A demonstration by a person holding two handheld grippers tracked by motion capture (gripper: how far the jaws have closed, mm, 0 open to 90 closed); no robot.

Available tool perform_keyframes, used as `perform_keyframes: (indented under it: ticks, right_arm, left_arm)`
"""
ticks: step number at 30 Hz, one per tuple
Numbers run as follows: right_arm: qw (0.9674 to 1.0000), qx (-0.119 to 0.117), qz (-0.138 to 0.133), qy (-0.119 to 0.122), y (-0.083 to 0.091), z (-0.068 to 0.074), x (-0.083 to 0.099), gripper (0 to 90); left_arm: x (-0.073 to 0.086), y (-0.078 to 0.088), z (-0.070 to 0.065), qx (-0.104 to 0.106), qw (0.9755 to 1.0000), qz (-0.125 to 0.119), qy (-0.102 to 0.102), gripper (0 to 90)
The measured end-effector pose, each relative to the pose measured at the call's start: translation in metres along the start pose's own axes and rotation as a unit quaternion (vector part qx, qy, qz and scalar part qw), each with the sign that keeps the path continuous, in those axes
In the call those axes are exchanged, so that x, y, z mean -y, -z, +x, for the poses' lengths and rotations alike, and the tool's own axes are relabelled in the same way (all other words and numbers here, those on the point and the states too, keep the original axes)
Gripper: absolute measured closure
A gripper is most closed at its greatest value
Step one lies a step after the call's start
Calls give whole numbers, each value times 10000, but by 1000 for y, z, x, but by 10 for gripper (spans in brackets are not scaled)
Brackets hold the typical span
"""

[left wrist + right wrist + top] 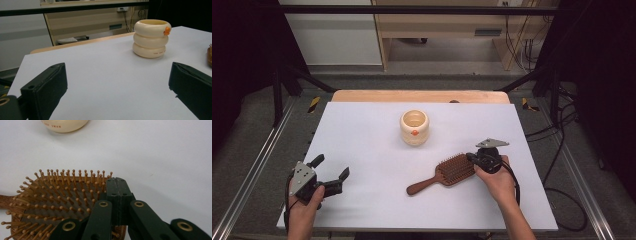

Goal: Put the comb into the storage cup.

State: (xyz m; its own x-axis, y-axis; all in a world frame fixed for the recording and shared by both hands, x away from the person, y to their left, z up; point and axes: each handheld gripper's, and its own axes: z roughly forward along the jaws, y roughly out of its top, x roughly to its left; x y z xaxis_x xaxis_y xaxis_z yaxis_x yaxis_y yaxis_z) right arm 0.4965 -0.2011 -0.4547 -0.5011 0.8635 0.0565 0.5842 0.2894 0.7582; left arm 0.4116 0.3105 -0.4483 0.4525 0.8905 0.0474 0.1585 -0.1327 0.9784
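While the left gripper (331,175) idled agape, the right gripper (119,185), clenched (gripping nothing) over the hairbrush (443,173) near the worktop's (372,150) right edge, needed reopening.

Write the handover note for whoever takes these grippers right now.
Left gripper: open, holding nothing, resting low at the near left of the table.
Right gripper: jaws pressed together over the far end of the brush head; whether it pinches the edge is unclear.
Brush: flat on the table, bristles up, handle toward the person's left.
Cup: upright mid-table beyond the brush, looks empty.
Done: right gripper has reached the brush.
Left: probably lift the brush and stand it in the cup.
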Motion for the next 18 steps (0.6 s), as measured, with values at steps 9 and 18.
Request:
perform_keyframes:
  ticks: [9,18]
  right_arm:
    - [10000,24,11,33,-2,2,0,900]
    - [9999,-33,36,121,-2,10,0,900]
  left_arm:
    - [0,0,0,2,10000,4,0,19]
    - [0,0,0,3,10000,7,-11,19]
